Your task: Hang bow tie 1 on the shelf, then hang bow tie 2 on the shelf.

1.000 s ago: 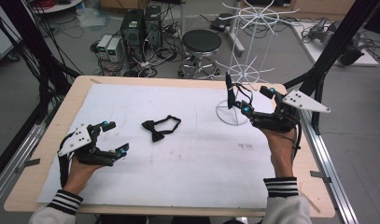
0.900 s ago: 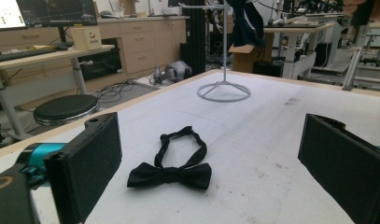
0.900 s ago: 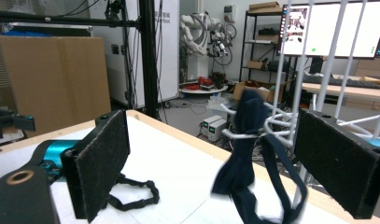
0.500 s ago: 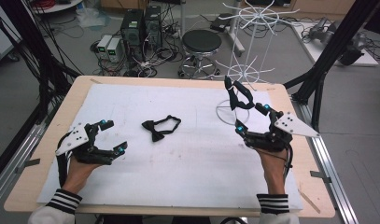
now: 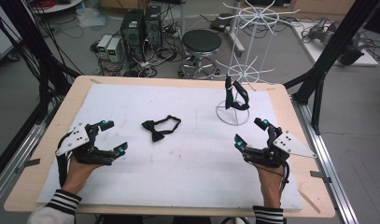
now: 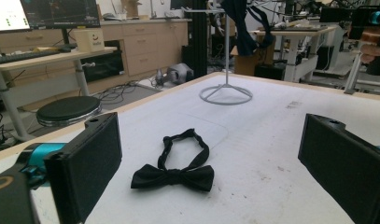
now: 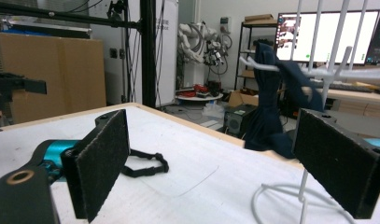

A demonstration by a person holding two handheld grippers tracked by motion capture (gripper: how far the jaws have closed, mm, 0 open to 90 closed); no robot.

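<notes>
From above, my left gripper (image 5: pixel 107 138) and right gripper (image 5: pixel 249 132) both rest spread and empty on the white mat (image 5: pixel 192 163), the flat bow tie (image 5: pixel 159 129) lying between them, another tie (image 5: pixel 235 95) hanging on the white rack (image 5: pixel 243 74). Along my left jaws, nothing blocks the flat bow tie (image 6: pixel 176 168) ahead. Along my right jaws, the rack's ring base (image 7: pixel 290 198) stands close, the hung tie (image 7: pixel 271 114) behind it.

Black-and-white striped sleeve (image 5: pixel 61 201), black grippers, grey plate (image 5: pixel 296 144), teal accents
</notes>
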